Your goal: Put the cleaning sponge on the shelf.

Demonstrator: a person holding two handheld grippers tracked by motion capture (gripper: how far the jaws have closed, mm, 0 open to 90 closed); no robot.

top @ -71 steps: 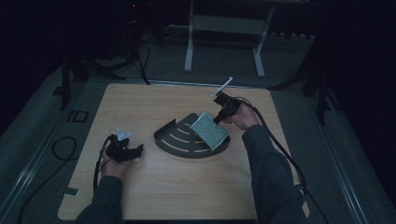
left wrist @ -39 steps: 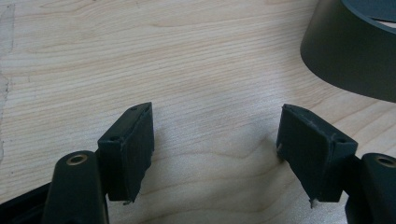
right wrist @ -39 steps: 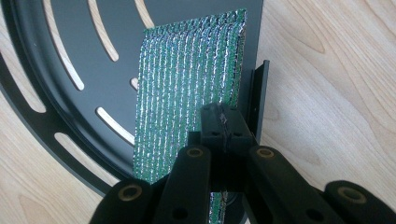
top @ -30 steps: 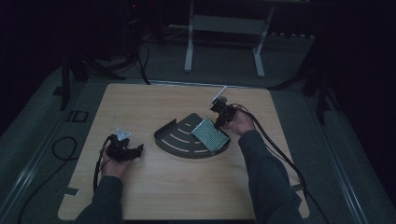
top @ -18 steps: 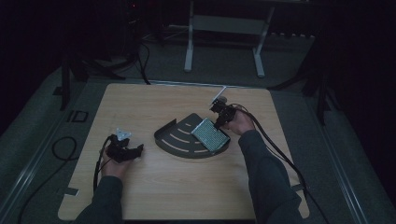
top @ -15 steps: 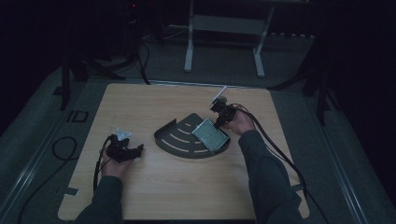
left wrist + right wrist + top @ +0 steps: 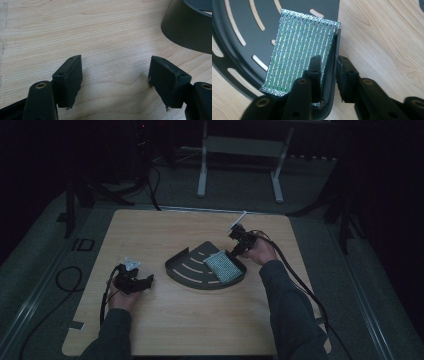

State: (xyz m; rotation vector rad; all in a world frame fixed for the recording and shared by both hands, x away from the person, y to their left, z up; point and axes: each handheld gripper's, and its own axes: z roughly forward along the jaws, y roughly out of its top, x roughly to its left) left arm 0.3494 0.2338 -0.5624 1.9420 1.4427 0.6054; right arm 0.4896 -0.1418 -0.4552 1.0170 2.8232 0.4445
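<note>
A black fan-shaped tray (image 7: 187, 270) with curved slots lies mid-table. In it lies a green glittery mesh pad (image 7: 223, 266), its right edge curling up against the tray's straight side wall. My right gripper (image 7: 236, 251) straddles that wall. In the right gripper view, one jaw presses on the pad (image 7: 299, 47) inside the tray (image 7: 242, 20) and the other sits outside the wall, with the right gripper (image 7: 329, 58) nearly closed on both. My left gripper (image 7: 147, 281) rests low on the table left of the tray. It is wide open (image 7: 115, 67) on bare wood.
The tray's dark outer wall (image 7: 190, 32) stands just ahead and to the right of the left jaws. Cables trail from both grippers off the wooden table (image 7: 150, 230). A white metal stand (image 7: 240, 150) is on the floor beyond the far edge.
The right hand has shifted slightly toward the far side along the tray's right wall. The left hand and gripper have stayed still.
</note>
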